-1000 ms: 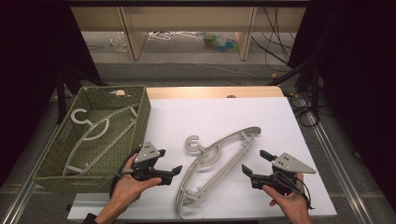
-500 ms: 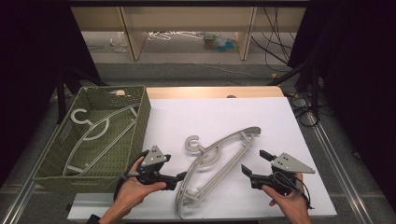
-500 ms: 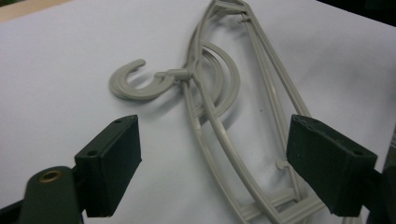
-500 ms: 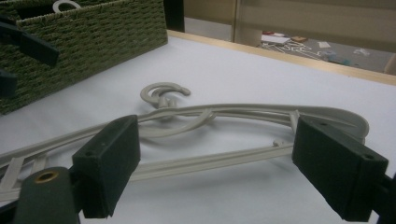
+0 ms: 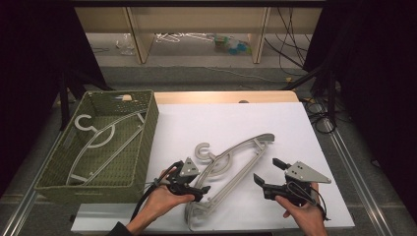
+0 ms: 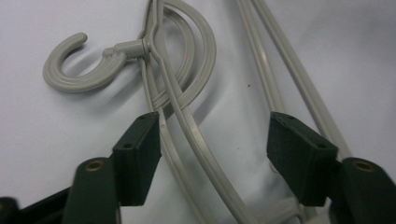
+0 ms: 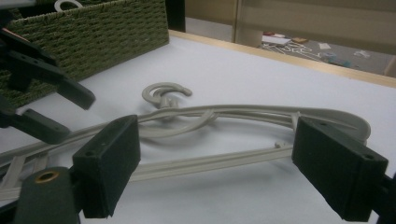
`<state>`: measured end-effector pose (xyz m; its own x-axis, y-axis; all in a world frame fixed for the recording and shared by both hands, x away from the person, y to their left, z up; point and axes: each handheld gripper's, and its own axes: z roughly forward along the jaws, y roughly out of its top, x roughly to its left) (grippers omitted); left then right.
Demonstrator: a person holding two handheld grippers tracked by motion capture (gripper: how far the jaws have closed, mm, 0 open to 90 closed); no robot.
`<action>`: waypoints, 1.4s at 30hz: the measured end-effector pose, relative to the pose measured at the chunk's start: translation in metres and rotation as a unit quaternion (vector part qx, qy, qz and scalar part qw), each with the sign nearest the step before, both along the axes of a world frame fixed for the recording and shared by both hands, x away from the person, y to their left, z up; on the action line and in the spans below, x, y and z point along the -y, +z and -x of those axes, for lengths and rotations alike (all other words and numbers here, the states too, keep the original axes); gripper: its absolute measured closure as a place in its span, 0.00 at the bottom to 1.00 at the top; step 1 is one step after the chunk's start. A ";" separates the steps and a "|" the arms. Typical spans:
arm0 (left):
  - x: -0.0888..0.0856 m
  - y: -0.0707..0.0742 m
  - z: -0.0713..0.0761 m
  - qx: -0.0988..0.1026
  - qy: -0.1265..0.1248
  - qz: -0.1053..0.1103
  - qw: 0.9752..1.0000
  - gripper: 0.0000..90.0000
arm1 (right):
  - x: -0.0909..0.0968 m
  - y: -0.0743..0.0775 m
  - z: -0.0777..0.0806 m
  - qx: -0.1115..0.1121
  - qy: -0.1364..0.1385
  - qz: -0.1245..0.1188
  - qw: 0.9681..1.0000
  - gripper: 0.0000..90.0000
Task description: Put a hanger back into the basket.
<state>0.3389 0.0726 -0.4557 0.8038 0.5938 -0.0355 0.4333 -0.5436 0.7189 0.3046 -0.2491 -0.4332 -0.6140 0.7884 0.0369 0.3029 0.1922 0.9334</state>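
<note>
A grey plastic hanger (image 5: 241, 157) lies slantwise on the white table top (image 5: 221, 118), its hook (image 6: 84, 77) toward the basket. My left gripper (image 5: 200, 191) is low over the hanger's near arm. In the left gripper view its jaws (image 6: 215, 126) straddle the thin arm rods just below the neck. They have just been closing and the pads do not clamp the rods. My right gripper (image 5: 265, 169) rests open near the table's front right, and the hanger (image 7: 261, 114) lies just beyond its spread jaws (image 7: 217, 130).
A green woven basket (image 5: 147, 132) stands at the table's left and holds another grey hanger (image 5: 98, 137). Its wall (image 7: 93, 32) rises behind the left gripper (image 7: 46, 107) in the right gripper view. Cables trail off the table's right side (image 5: 319, 108).
The left hand has slid right and down from beside the basket onto the hanger's near arm, and its jaws stand narrower. The right hand and the hanger have stayed put.
</note>
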 end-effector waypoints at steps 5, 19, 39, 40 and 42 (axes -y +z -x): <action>0.009 -0.006 -0.007 -0.012 -0.002 -0.020 1.000 0.49 | 0.002 0.001 0.000 -0.004 0.002 0.006 1.000 0.18; 0.023 -0.018 -0.022 -0.048 -0.014 -0.047 0.998 0.60 | 0.001 0.001 0.000 -0.003 0.004 0.006 1.000 0.20; 0.023 -0.014 -0.038 -0.079 -0.009 -0.034 0.996 0.81 | 0.001 0.002 0.001 -0.002 0.006 0.005 1.000 0.20; 0.022 -0.013 -0.038 -0.079 -0.007 -0.024 0.997 0.82 | 0.001 0.002 0.001 -0.001 0.006 0.004 1.000 0.20; 0.020 -0.011 -0.038 -0.083 -0.007 -0.011 0.996 0.83 | 0.001 0.002 0.001 -0.003 0.007 0.002 1.000 0.20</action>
